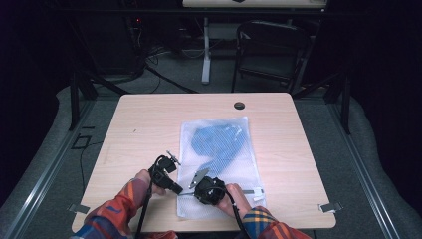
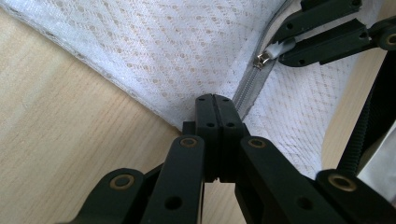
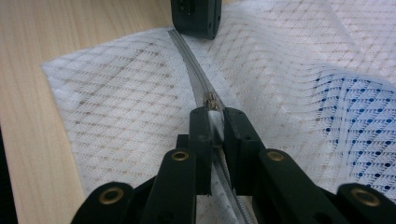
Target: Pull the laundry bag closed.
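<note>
Up close, the right gripper view shows the right tool clenched on the white zipper pull of a white mesh laundry bag, with the grey zipper running ahead to the left tool. From the left gripper view, the left tool is pinched shut on the bag's netted edge beside the zipper. Only the high view reveals blue cloth inside the flat rectangular bag, lying beyond both tools on the pale wood-grain desk.
</note>
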